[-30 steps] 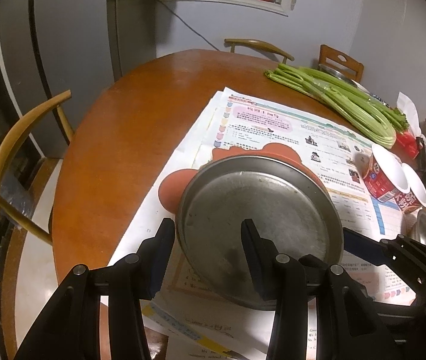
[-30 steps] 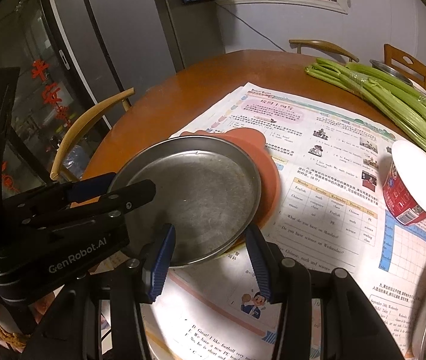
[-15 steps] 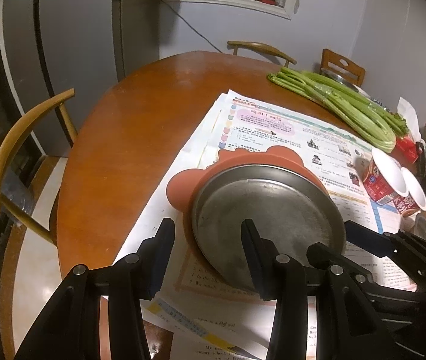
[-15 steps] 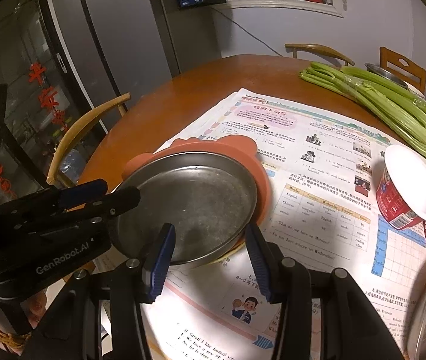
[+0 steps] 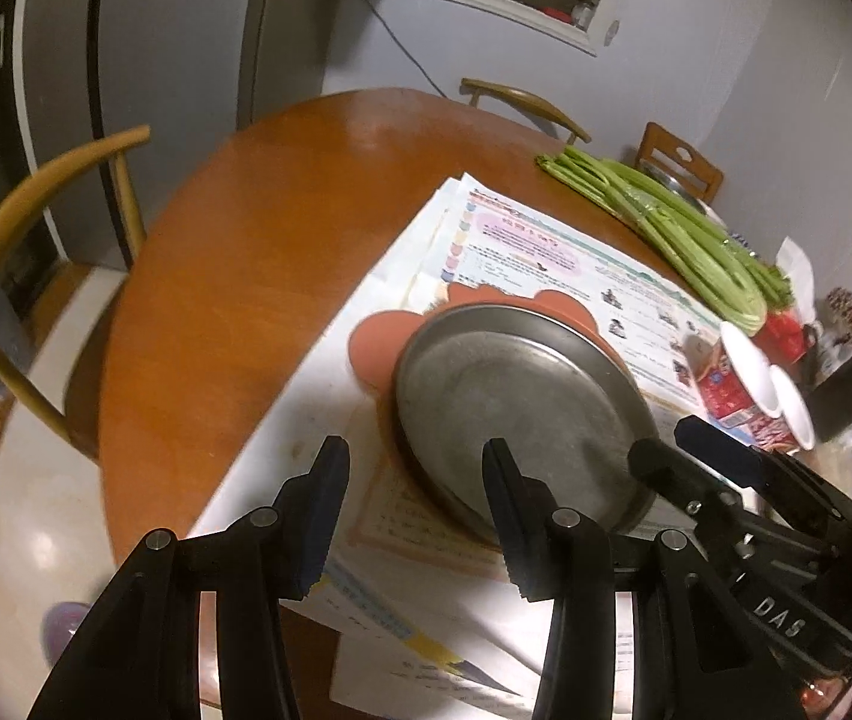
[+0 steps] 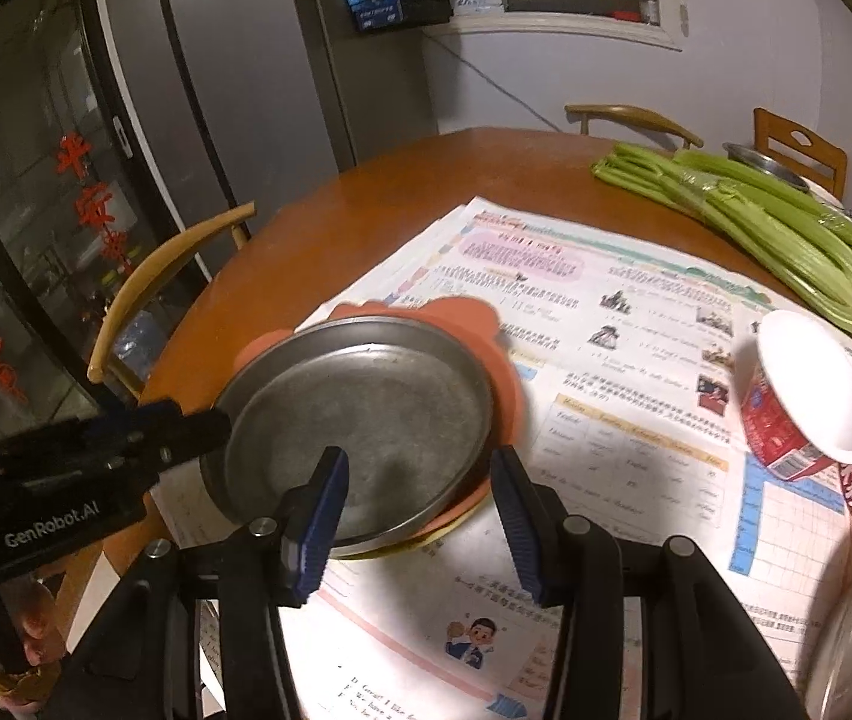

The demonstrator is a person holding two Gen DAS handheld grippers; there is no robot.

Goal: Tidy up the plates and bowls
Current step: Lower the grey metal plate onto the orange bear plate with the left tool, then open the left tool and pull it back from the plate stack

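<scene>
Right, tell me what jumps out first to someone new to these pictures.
The steel plate sits on an orange plate mid-table, over spread newspapers. Both open claws flank it: the left claw at its near left rim, the right claw at its near edge. A long celery bunch lies along the far right.

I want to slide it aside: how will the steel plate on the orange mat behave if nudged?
The steel plate looks rigid, thin, probably light. Its smooth metal may slip on the orange mat, which it overhangs, so it might tip.
</scene>
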